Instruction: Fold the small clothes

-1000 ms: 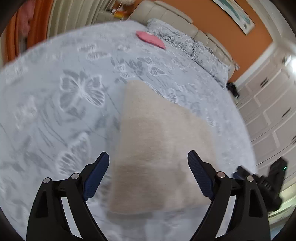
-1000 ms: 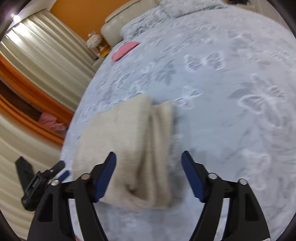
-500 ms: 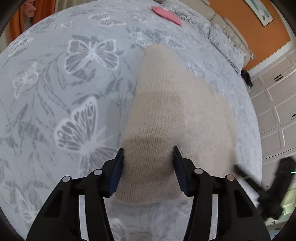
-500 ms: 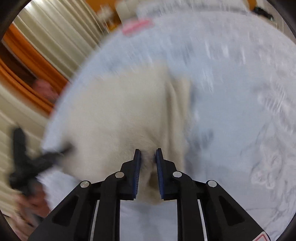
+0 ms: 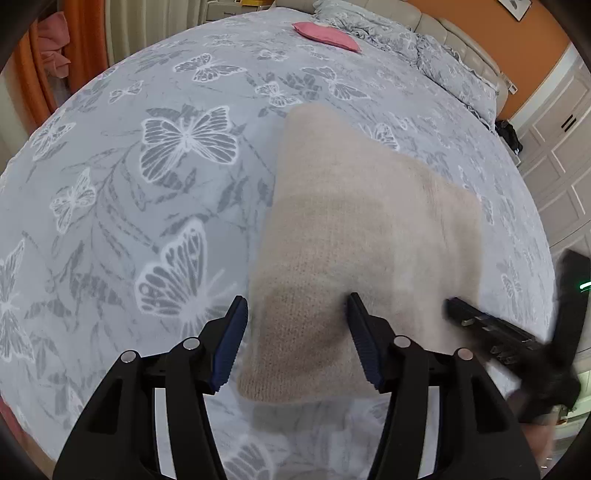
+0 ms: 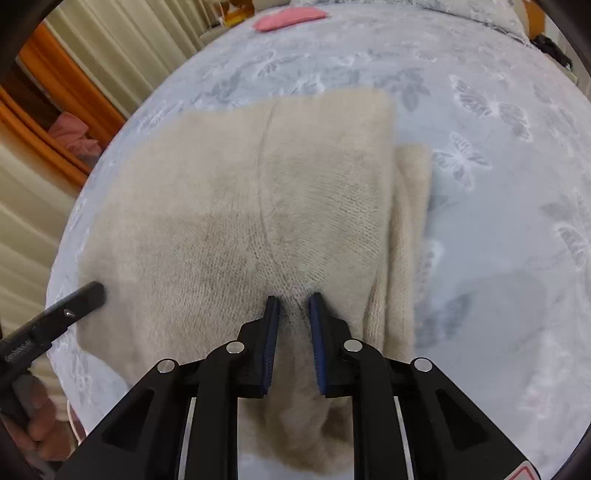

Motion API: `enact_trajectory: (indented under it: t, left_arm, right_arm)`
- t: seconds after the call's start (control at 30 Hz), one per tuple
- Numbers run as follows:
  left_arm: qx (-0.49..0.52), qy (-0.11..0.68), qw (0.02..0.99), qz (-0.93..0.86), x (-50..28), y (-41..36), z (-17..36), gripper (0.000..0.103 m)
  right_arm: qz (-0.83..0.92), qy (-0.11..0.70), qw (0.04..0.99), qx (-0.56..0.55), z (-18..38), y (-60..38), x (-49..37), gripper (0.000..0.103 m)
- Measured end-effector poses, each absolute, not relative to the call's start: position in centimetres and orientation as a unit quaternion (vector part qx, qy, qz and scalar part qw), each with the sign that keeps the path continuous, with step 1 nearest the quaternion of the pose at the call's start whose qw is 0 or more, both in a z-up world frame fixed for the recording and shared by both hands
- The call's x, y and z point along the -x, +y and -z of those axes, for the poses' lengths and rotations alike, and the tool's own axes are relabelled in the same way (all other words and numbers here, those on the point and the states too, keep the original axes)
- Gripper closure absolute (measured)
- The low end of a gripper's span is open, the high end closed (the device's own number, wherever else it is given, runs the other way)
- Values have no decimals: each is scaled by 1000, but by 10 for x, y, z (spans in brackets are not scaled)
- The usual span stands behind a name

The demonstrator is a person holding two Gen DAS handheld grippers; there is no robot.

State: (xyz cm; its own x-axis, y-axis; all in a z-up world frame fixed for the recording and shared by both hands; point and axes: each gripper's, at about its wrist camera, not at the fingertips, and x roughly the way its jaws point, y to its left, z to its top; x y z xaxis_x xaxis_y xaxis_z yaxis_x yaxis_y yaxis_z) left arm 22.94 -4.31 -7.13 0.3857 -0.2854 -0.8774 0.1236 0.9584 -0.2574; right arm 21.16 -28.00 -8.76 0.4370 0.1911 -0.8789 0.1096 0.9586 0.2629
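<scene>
A folded beige knit garment [image 5: 354, 229] lies on the grey butterfly-print bedspread [image 5: 155, 155]. My left gripper [image 5: 295, 332] is open, its fingers straddling the garment's near left corner. In the right wrist view the same garment [image 6: 236, 192] fills the middle, with a folded strip along its right side. My right gripper [image 6: 293, 317] is shut on a pinch of the garment's near edge, and the cloth bunches between its pads. The right gripper also shows at the right edge of the left wrist view [image 5: 517, 339], blurred.
A pink cloth [image 5: 325, 31] lies far back on the bed, near grey pillows [image 5: 436, 51] and a cream headboard. Curtains [image 6: 122, 40] and an orange-framed gap with pink clothing [image 6: 74, 133] stand to the left. White cupboards [image 5: 561, 147] stand at the right.
Both grippers came down from above onto the garment's near edge. The right gripper shut on the cloth and has lifted it slightly. The left gripper narrowed around the left corner.
</scene>
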Motion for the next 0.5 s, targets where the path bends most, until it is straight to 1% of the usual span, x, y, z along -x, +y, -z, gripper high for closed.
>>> enact_trajectory:
  t: [0.17,0.27,0.33,0.37,0.43,0.47,0.5]
  left_arm:
    - [27,509,850,130,-213,-54,46,50]
    - [8,497,858,131,-206,-60,34,50]
    - [2,489,862,132,-201,-62,28,50]
    - [-1,487,863,133,-198,-63,25,49]
    - [-4,487,863,134,-196,-65,22,49]
    - [-7,488,862,134,-195,-65,22,48]
    - [-9,489,862,132,-195,-65,22,45]
  right_arm:
    - [-16,468,874,-131,26,-279,-185,86]
    - [5,447,886,-120,9,-284,-169,86]
    - [16,456,880,-134,12,-291,-159,86]
    - [17,460,877,-142,15,-293,-155,82]
    - [20,475,865,-161,26,-297,-147,79]
    - [17,483,859,-172,33,-298,-149,71]
    - [14,490,851,-189,41,-301,-147,58]
